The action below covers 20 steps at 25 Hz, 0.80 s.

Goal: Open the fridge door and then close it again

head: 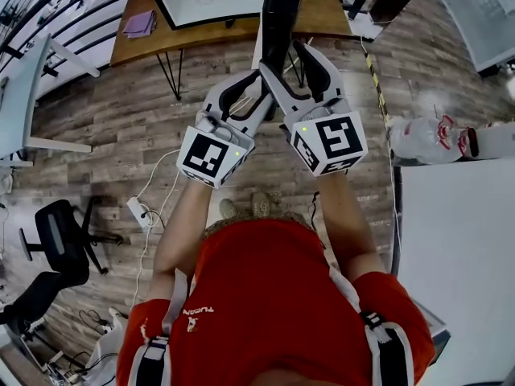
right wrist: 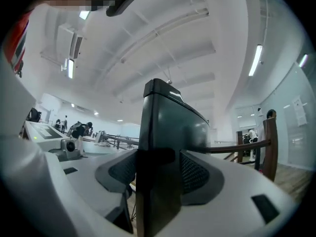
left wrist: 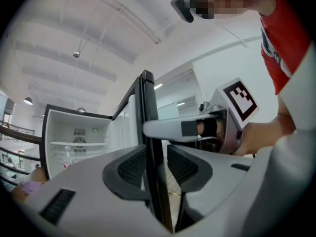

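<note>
office chair [head: 60, 240]: on the wood floor [head: 96, 119], well to the left of the left tool, back beside the person
purple cloth [head: 141, 22]: lies on the wooden tabletop [head: 133, 48], ahead and left of the left tool
fridge [left wrist: 74, 132]: stands open ahead-left of the left tool, white inside, with shelves showing
left tool [head: 251, 87] [left wrist: 158, 167]: points level and is clenched on the free edge of the fridge door; the thin dark edge runs upright between its pads
fridge door [head: 282, 14] [left wrist: 148, 112] [right wrist: 168, 117]: dark upright slab, open; its edge sits between the jaws of both tools and it runs on ahead of them
right tool [head: 283, 59] [right wrist: 158, 169]: just beside the left tool, on its right, higher on the same door edge; jaws released and wide apart, straddling the door with no pinch on it
marker cubes: one at the rear of each tool, near each other but apart
person [head: 273, 296]: red shirt, behind both tools, one forearm reaching to each
</note>
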Tool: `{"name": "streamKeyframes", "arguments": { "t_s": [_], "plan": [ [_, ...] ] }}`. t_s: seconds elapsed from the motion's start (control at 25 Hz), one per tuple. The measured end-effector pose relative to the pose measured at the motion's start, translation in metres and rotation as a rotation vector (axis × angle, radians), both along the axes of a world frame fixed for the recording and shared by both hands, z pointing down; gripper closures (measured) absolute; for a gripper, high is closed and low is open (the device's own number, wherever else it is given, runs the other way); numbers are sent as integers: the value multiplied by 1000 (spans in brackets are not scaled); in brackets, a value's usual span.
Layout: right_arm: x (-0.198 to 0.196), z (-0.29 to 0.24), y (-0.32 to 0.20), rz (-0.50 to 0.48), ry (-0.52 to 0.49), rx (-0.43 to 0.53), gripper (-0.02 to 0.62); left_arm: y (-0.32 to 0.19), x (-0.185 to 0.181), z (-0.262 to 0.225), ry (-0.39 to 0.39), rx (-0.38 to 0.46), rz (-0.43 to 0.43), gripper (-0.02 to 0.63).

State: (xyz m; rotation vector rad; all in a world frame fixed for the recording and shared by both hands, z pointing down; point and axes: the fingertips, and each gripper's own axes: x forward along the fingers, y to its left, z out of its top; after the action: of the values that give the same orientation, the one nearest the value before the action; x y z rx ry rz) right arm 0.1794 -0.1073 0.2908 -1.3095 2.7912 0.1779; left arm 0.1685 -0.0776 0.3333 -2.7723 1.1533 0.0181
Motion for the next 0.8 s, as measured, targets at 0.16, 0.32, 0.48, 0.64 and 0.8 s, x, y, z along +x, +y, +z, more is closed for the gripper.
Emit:
{"name": "streamKeyframes", "arguments": {
  "t_s": [0.16,0.32,0.48,0.64,0.8],
  "plan": [
    [19,1,4,4,-7,14,342,9,-12,-1,39,-7,-15,479],
    [42,2,8,10,-31,10,384,21,-31,0,69,-16,-30,519],
    [69,3,8,32,-37,17,403,31,-47,2,92,-28,-48,576],
    [90,5,8,36,-63,7,414,43,-66,9,110,-51,-66,597],
    [104,9,6,29,-88,-7,417,50,-83,15,122,-70,-85,597]
  ]
}}
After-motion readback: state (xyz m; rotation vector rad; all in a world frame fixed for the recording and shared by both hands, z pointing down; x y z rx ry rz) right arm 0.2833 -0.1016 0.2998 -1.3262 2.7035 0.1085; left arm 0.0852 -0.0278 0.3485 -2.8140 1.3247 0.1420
